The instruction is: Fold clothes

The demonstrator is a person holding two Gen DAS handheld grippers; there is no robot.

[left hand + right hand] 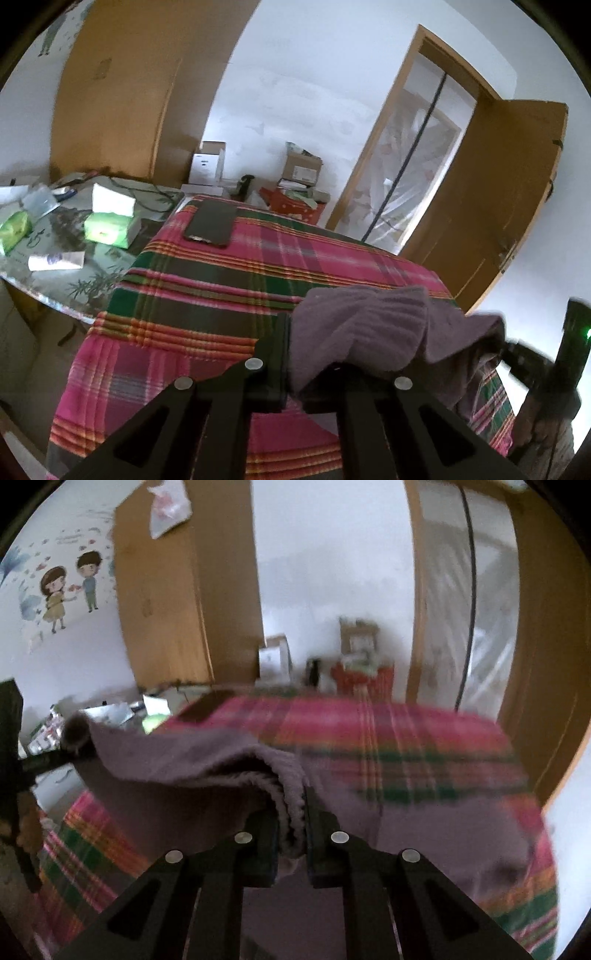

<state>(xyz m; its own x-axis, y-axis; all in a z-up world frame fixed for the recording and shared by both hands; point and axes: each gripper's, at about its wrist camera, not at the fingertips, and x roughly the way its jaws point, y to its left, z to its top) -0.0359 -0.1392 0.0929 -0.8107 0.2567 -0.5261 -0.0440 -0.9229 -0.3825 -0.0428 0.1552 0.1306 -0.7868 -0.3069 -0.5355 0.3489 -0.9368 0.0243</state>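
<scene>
A purple knitted garment [373, 325] hangs lifted over a table covered with a pink and green plaid cloth [207, 288]. My left gripper [295, 354] is shut on one edge of the garment, which drapes over its right finger. My right gripper [293, 823] is shut on a bunched ribbed edge of the same garment [192, 768]; the cloth stretches left to the other gripper [70, 749]. The right gripper also shows at the right edge of the left wrist view [517, 354]. The garment's lower part lies on the plaid cloth [424, 746].
A dark phone [211, 223] lies at the far end of the plaid cloth. A side table [92, 273] to the left holds green tissue packs [110, 227] and a tube. Boxes [301, 168] stand by the far wall. An open wooden door [506, 206] is at the right.
</scene>
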